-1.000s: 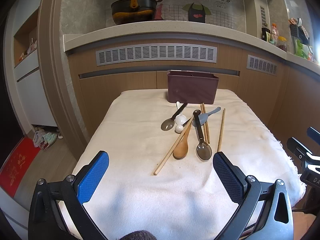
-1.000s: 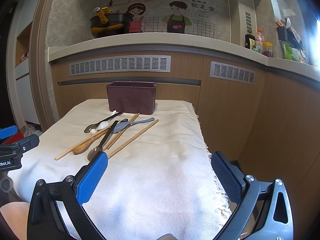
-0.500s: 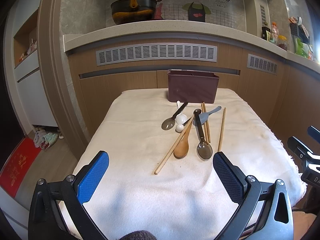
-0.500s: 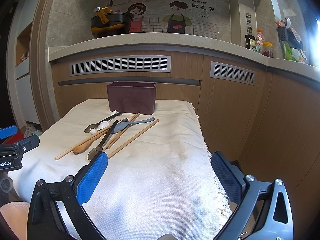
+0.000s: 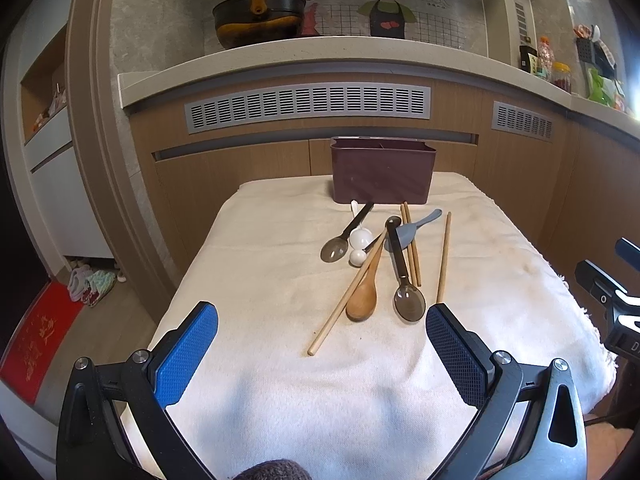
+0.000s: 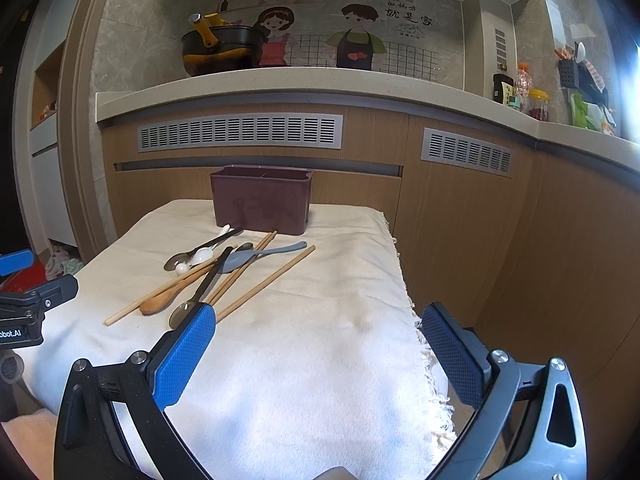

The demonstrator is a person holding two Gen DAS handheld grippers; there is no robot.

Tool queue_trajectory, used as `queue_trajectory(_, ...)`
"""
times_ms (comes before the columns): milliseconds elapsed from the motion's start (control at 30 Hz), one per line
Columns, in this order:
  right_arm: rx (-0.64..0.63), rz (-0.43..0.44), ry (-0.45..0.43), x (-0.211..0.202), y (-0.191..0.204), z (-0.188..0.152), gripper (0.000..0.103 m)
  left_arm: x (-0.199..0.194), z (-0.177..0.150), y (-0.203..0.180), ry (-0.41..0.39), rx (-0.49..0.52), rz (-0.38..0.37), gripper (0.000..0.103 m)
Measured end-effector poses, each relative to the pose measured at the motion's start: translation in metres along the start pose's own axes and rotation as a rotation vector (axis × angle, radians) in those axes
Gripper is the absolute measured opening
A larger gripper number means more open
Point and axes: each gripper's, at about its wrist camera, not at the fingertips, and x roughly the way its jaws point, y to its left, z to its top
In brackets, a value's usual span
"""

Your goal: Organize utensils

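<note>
**Utensil pile on cloth, both grippers empty**

Hidden / unclear: the inside of the dark red holder box (image 5: pixel 383 175) is mostly out of sight; only a divider along its top rim shows, contents cannot be told. The white spoon (image 5: pixel 359 237) is partly covered by the black-handled spoon (image 5: pixel 347 234) crossing it. The grey spoon (image 5: pixel 412 229) has its bowl partly under other handles. In the right wrist view the blue left pad cuts off the bowl of the second black-handled spoon (image 6: pixel 200 295).

Position: all utensils lie in a loose overlapping pile on the cream cloth (image 5: pixel 280 280), just in front of the box, which stands at the far edge of the table.

Orientation: the long spoon (image 5: pixel 402 270) runs near-to-far, bowl toward the camera, handle toward the box. The wooden spoon (image 5: pixel 365 292) lies likewise, tilted slightly, bowl near. One chopstick (image 5: pixel 346 300) slants diagonally, near end to the left; a pair (image 5: pixel 411 246) and a single chopstick (image 5: pixel 443 258) run roughly near-to-far.

Materials: cloth is nubby towelling with a fringed right edge (image 6: pixel 424 344). Chopsticks pale wood, straight rods; long spoon bowls translucent smoky.

Grippers: left gripper (image 5: pixel 322 334) spread wide, nothing between its blue cross-hatched pads, held over the near cloth. Right gripper (image 6: pixel 318 334) likewise spread wide, empty, over the cloth's right side.
</note>
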Motion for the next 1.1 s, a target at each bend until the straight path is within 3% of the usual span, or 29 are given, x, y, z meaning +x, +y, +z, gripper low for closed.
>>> queue_trajectory(367,-0.034,0.019,0.003,0.038,0.004,0.04,0.103,0.041,0.049,0.001,0.004,0.014,0.011,0.103)
queue_trajectory(600,-0.079,0.018,0.022,0.075,0.012,0.06,0.103,0.088,0.077,0.008,0.061,-0.004,-0.023,0.103)
queue_trajectory(967,-0.077,0.032,0.204,0.173,0.021,0.073,0.103,0.157,0.094,0.034,0.118,0.042,-0.022,0.103)
queue_trajectory(1100,-0.111,0.078,0.261,0.197,0.034,0.069,0.103,0.177,0.092,0.045,0.169,0.016,-0.063,0.103)
